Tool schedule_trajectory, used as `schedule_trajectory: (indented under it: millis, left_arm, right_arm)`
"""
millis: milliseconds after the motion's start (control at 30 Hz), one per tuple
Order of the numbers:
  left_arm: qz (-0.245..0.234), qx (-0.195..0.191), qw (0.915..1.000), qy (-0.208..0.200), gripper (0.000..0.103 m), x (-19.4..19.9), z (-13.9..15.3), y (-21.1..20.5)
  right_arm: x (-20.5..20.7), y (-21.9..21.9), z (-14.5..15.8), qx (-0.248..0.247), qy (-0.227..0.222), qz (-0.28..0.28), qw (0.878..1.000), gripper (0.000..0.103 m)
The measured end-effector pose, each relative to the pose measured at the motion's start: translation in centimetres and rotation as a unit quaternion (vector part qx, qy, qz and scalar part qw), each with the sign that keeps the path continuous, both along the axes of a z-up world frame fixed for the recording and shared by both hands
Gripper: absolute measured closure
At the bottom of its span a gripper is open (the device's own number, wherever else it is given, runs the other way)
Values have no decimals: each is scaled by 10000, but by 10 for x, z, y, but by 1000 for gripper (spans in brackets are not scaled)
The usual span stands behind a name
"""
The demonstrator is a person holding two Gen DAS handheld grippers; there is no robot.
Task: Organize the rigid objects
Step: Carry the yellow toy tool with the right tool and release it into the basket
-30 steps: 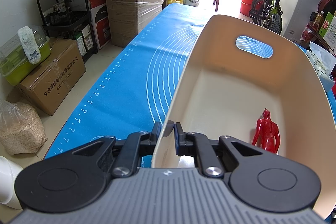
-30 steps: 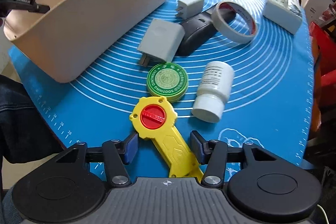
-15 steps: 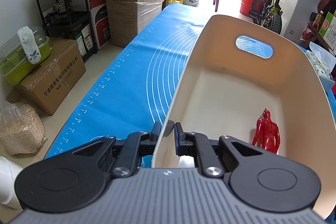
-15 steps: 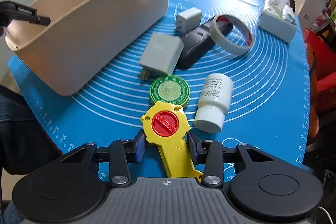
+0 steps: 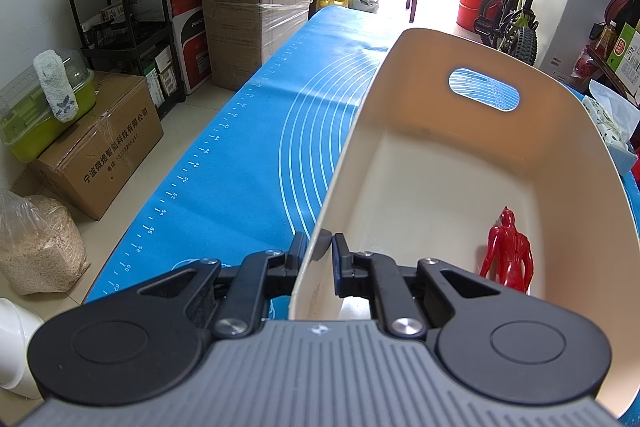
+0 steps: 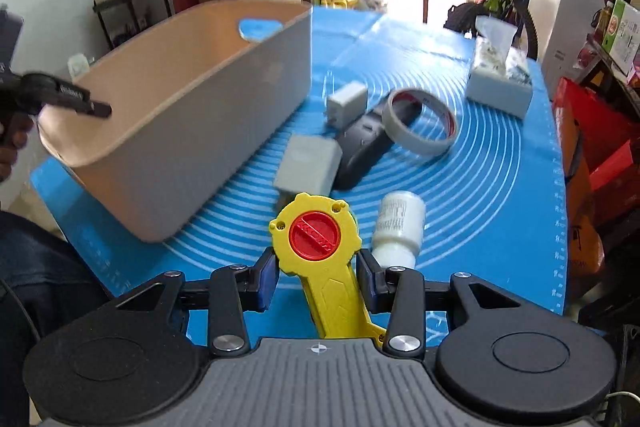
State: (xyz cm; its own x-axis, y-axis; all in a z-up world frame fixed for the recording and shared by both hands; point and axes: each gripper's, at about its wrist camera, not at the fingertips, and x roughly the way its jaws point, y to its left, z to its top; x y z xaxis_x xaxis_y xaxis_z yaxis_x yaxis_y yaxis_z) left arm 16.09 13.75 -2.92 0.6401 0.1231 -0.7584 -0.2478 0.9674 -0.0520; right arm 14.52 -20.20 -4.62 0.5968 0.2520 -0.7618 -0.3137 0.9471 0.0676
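Lifted off the tabletop, the stiff, light yellow toy sits clamped in the right tongs below its round head; left tongs pinch the bin rim.

A blue mat printed with thin white concentric arcs and ruler ticks is filling the middle of both views. The cream bin is showing a paler inside, with a red figure at its lower right. In the right wrist view, low in the centre, a yellow tool is carrying a red disc. Above it are lying a white bottle, a grey adapter, a black mouse and a grey tape ring lined red.
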Motion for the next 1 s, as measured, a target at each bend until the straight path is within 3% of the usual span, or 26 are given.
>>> schedule_trajectory:
  millis: [333, 600, 800, 1000]
  left_arm:
    - [1, -8, 10000, -1, 88, 0, 0, 0]
    - [2, -4, 10000, 0, 88, 0, 0, 0]
    - [5, -9, 10000, 1, 88, 0, 0, 0]
    - [8, -11, 10000, 4, 88, 0, -1, -1]
  right_arm:
    - [17, 15, 44, 276, -533, 40, 9982, 55]
    - [39, 53, 75, 547, -969, 70, 9938, 55]
    - [61, 84, 89, 766, -1082, 186, 9910, 55]
    - [84, 124, 91, 888, -903, 374, 9912, 55]
